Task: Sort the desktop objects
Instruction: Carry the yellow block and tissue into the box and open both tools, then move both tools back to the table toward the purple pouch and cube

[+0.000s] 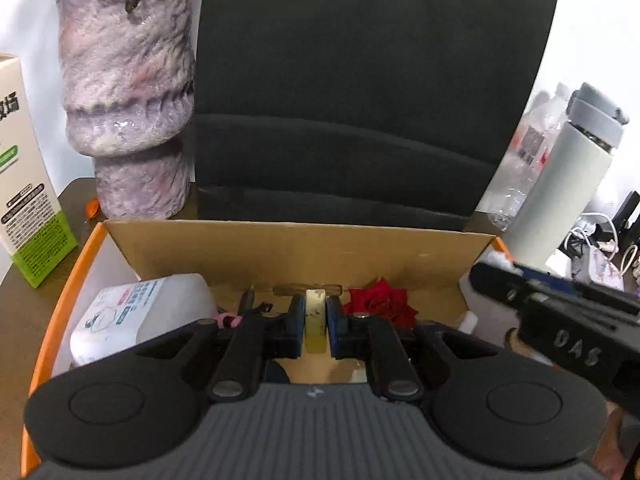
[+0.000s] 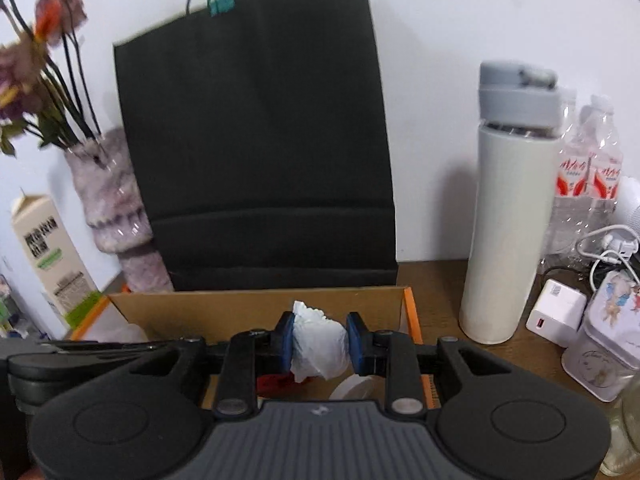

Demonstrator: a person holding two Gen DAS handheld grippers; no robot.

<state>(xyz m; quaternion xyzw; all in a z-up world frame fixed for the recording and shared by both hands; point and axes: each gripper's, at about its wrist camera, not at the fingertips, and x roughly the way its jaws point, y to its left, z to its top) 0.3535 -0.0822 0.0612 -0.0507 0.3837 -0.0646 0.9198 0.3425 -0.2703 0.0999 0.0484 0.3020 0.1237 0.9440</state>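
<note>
We read raised letters "DAS" on the black body of the right gripper (image 1: 505,280), at the right edge of the left wrist view. The white-and-green carton (image 1: 24,184) by the desk's left edge bears large dark Chinese characters, cut off and blurred; its small print is illegible to us. The two plastic bottles (image 2: 588,172) near the desk's right edge carry red script labels we cannot make out. The packet (image 1: 132,308) in the cardboard box (image 1: 280,248) shows blue print too small to read.
</note>
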